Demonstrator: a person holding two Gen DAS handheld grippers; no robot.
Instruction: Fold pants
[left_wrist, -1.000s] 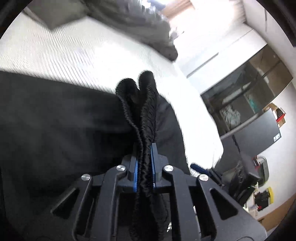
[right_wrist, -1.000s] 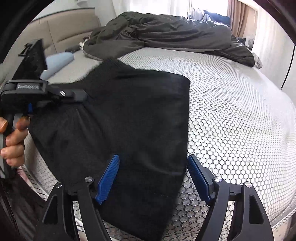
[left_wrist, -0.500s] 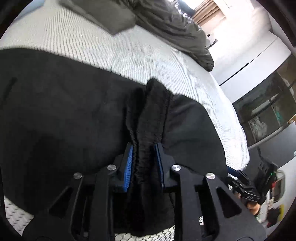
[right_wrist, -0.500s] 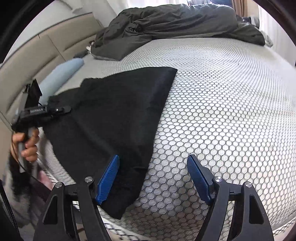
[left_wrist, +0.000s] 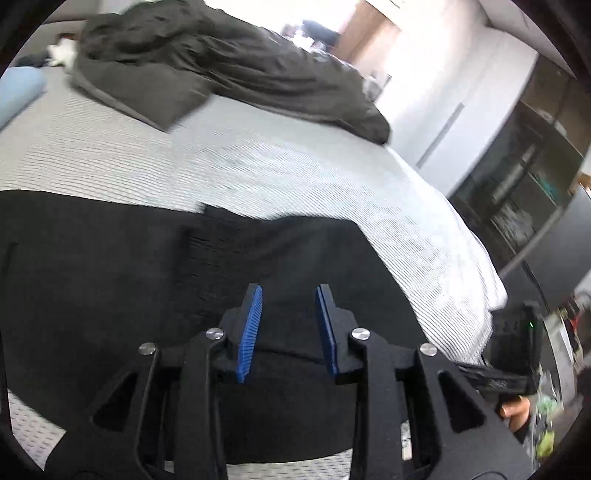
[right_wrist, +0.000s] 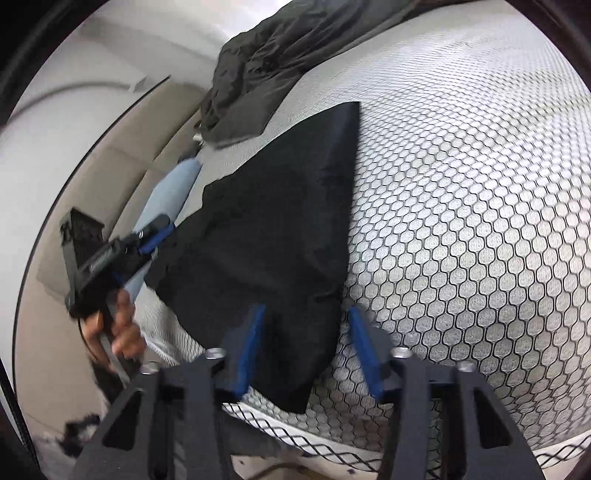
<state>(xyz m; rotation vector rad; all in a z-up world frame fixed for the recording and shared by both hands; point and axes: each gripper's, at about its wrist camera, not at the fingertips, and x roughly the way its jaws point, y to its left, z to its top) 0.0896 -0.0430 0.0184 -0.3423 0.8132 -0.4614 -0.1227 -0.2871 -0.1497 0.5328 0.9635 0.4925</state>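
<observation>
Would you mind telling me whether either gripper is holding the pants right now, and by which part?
Neither grips them. The left gripper, just opening, has let go of the pants; the right gripper, just closing, straddles their near corner without pinching.

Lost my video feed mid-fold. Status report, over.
Left gripper just opened, off the cloth. Right gripper closing, pads astride the near corner, not yet pinching. Black pants flat on mattress. Dark duvet behind, clear of them.

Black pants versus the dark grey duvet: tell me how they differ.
The black pants lie flat and smoothed near the bed's front edge; the dark grey duvet is bunched in a heap at the far side. The pants are black, the duvet lighter, greyish. Both rest on the honeycomb-patterned mattress.
</observation>
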